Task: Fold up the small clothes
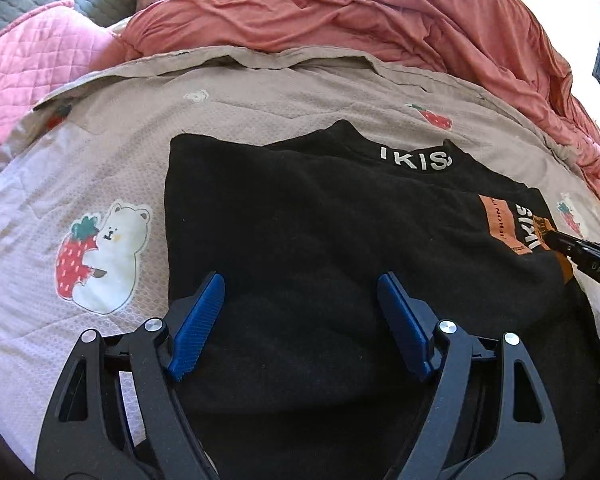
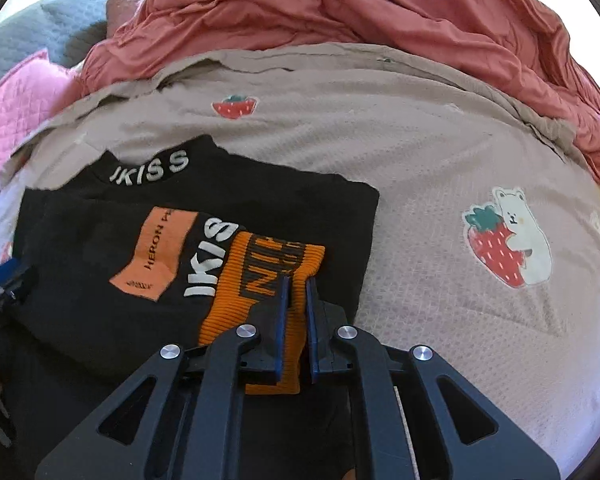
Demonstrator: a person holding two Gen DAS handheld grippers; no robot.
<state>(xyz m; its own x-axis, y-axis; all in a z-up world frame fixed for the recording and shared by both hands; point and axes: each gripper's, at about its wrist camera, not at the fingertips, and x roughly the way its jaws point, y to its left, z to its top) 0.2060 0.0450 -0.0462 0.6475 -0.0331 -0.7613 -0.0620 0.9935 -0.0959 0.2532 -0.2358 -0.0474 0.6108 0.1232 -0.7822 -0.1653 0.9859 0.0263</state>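
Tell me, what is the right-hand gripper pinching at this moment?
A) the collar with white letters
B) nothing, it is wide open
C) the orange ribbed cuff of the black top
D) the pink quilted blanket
C: in the right wrist view the right gripper has its blue fingers closed on the orange ribbed cuff of the black top, while the left gripper is open above the top.

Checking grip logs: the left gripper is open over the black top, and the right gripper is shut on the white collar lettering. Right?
Not quite. The right gripper is shut on the orange ribbed cuff, not the collar lettering, as the right wrist view shows. The left gripper is indeed open over the black top.
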